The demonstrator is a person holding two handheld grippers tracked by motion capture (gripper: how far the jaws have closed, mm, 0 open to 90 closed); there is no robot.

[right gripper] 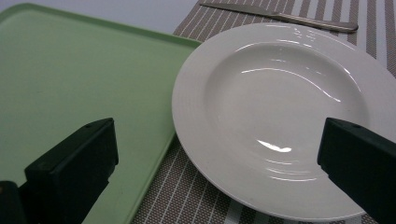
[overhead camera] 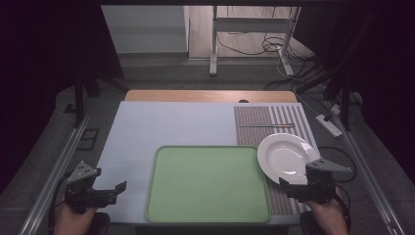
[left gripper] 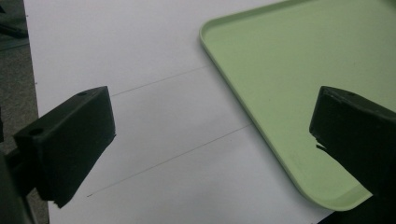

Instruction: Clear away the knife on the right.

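Observation:
A white plate (overhead camera: 285, 156) lies on a striped placemat (overhead camera: 254, 122) at the table's right, its left rim just over the edge of a green tray (overhead camera: 208, 183). My right gripper (overhead camera: 293, 185) hovers at the plate's near edge, open, with the plate (right gripper: 275, 116) ahead between its jaws. The tray (right gripper: 70, 84) lies to their left. A knife (overhead camera: 265, 126) rests on the mat behind the plate, and the knife (right gripper: 280, 17) also appears in the right gripper view. My left gripper (overhead camera: 113, 191) is open over the white table cover, left of the tray (left gripper: 299, 70), holding nothing.
A white cover (overhead camera: 166, 127) lies over the wooden table (overhead camera: 210, 95). Metal rails (overhead camera: 54, 176) run along both sides of the table. Behind the table stand a desk frame (overhead camera: 214, 44) and loose cables (overhead camera: 274, 46) on the floor.

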